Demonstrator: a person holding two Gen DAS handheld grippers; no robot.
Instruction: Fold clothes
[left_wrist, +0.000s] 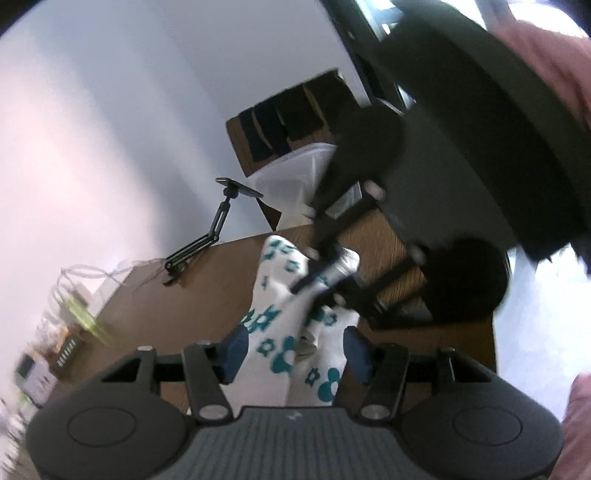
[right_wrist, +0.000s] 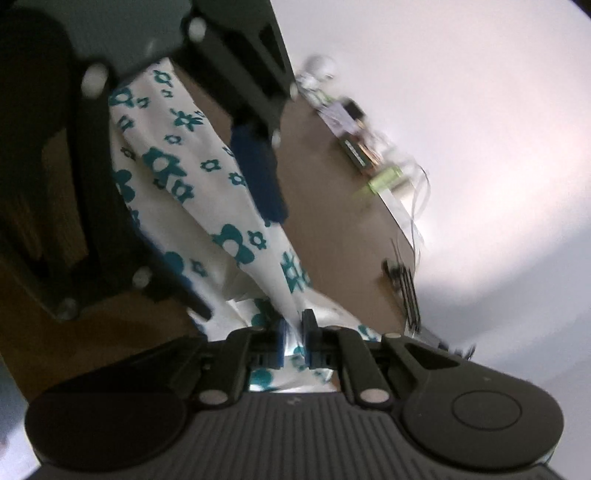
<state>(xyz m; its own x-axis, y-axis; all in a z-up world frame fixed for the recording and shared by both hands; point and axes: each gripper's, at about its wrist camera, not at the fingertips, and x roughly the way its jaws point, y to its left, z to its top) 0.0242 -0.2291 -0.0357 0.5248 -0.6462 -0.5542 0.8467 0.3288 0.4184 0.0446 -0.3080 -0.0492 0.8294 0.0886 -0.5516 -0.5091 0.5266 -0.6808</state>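
Note:
A white cloth with teal flowers (left_wrist: 273, 321) hangs bunched above the brown table (left_wrist: 184, 288), stretched between both grippers. My left gripper (left_wrist: 295, 350) is open; the cloth passes between its blue pads (left_wrist: 234, 350) without being squeezed. In the left wrist view my right gripper (left_wrist: 325, 273) comes in from the upper right and pinches the cloth's far part. In the right wrist view the right gripper (right_wrist: 294, 332) is shut on a fold of the cloth (right_wrist: 207, 177). The left gripper's blue pad (right_wrist: 258, 173) stands beside the cloth at upper left.
A black phone-holder arm (left_wrist: 207, 236) stands on the table's far edge. Behind it are a cardboard box (left_wrist: 288, 122) and a clear plastic bin (left_wrist: 291, 177). Small clutter and cables (right_wrist: 369, 155) line one table edge. A person's pink sleeve (left_wrist: 554, 62) is at the upper right.

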